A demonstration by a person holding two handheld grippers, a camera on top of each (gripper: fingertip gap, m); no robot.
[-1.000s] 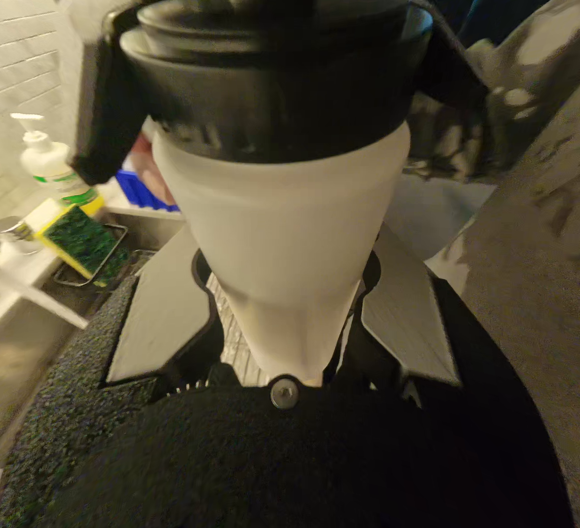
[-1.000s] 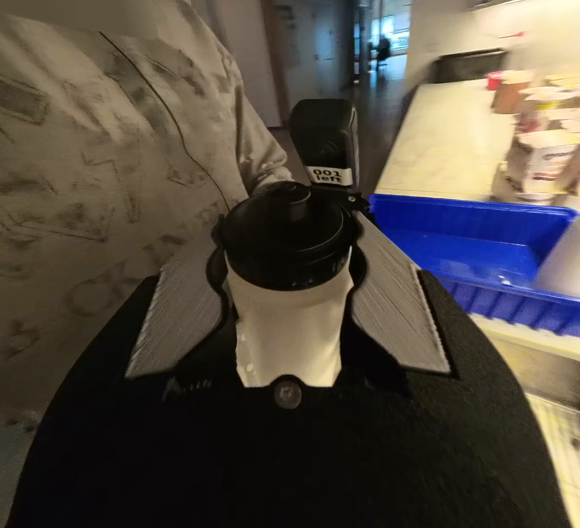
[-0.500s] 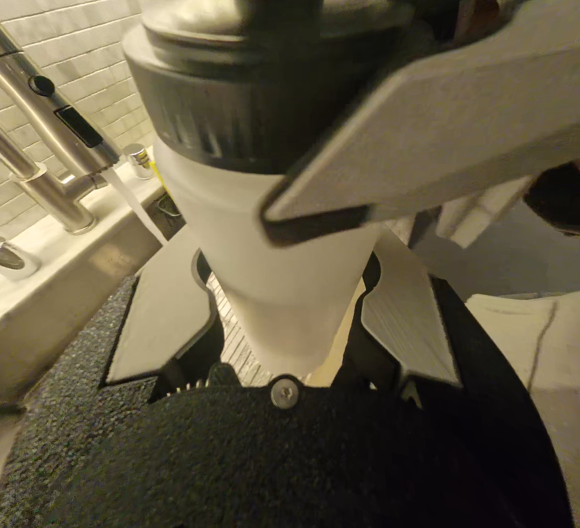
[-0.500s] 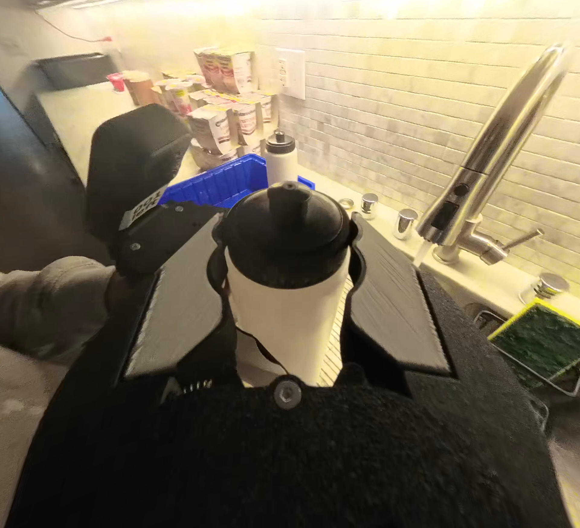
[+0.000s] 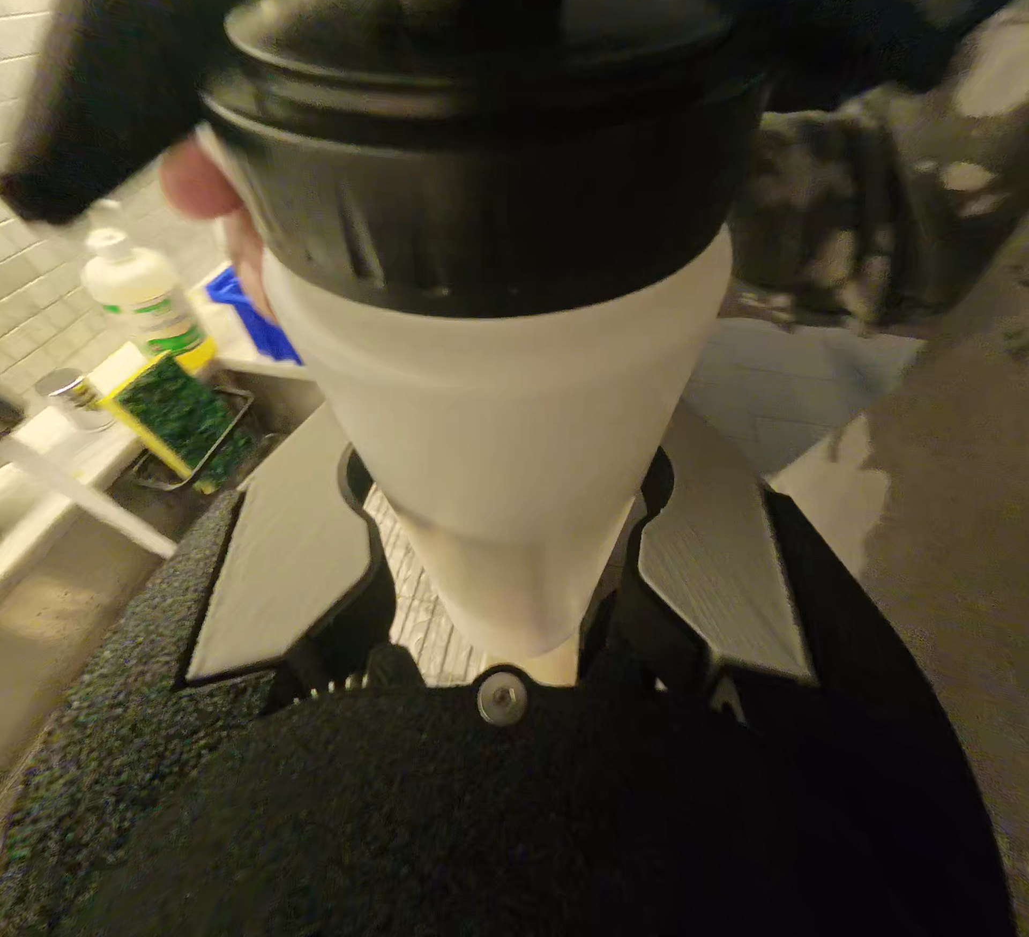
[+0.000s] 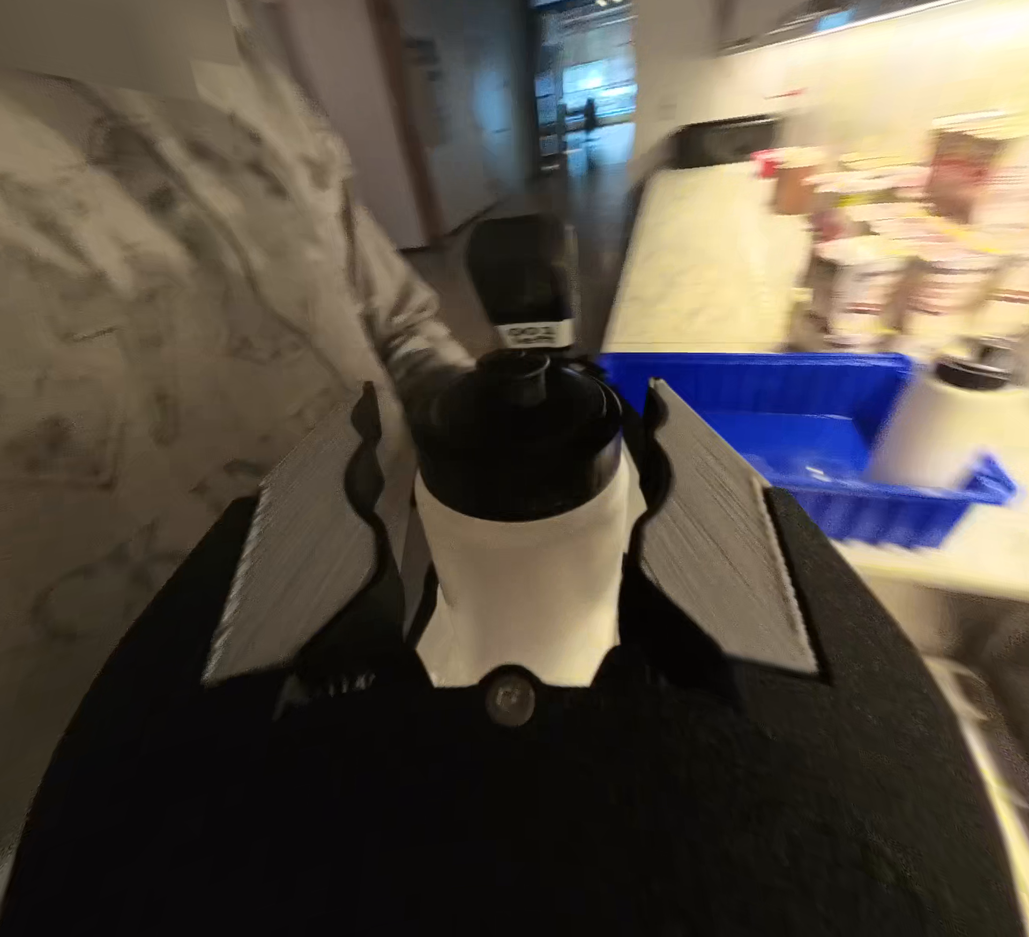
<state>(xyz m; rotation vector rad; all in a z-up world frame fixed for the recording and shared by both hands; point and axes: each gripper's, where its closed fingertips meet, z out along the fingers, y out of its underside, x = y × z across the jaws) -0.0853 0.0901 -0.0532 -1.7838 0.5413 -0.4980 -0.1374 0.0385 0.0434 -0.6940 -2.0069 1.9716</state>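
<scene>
Swung away from the tiled wall and faucet of half a second ago, the right gripper now faces a corridor, its jaws spread beside the black cap, no longer pinching it. Nearer, the left gripper clamps the white plastic bottle by its base. Left lies a green-and-yellow sponge; farther right, a blue plastic bin sits on the counter.
</scene>
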